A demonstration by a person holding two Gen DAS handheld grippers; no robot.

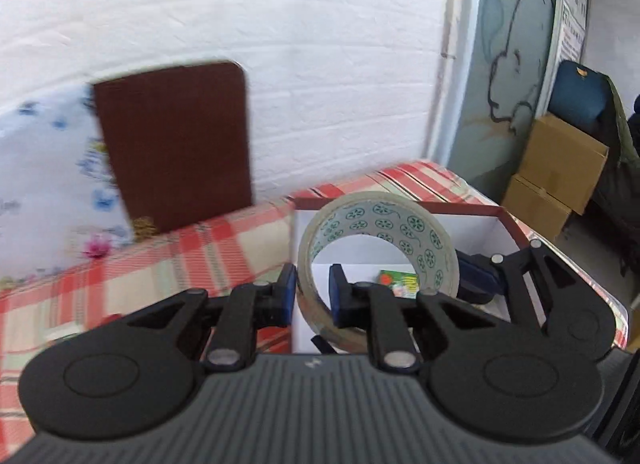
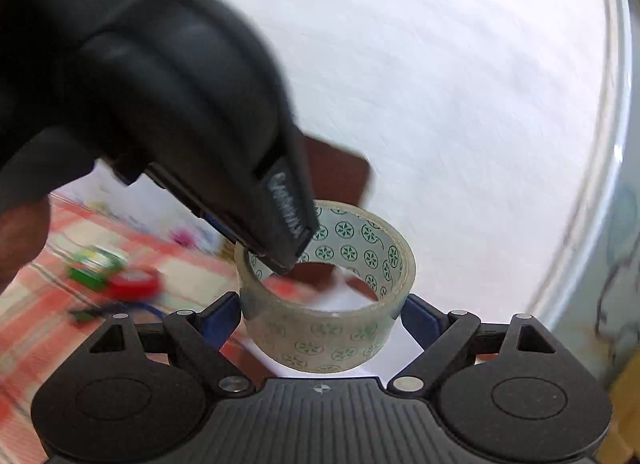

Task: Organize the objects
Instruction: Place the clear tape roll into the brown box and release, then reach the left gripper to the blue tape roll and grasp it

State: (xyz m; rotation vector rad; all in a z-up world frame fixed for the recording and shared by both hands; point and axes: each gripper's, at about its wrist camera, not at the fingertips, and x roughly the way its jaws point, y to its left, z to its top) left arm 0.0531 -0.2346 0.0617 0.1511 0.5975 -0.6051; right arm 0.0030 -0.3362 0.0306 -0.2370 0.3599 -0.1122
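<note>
I have the left gripper (image 1: 312, 296) clamped on the tape roll's (image 1: 376, 223) wall, roll above the white box (image 1: 492, 232) for stowing, right gripper (image 2: 320, 320) straddling the roll wide, contact unclear, probably steadying it.

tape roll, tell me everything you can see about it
The tape roll is a wide ring of clear packing tape, its inner core printed with green round flower marks. It is held in the air over a white box. The left gripper is shut on its wall, one pad inside the ring, one outside. The right gripper's blue pads flank its outer sides; contact is unclear.
</note>
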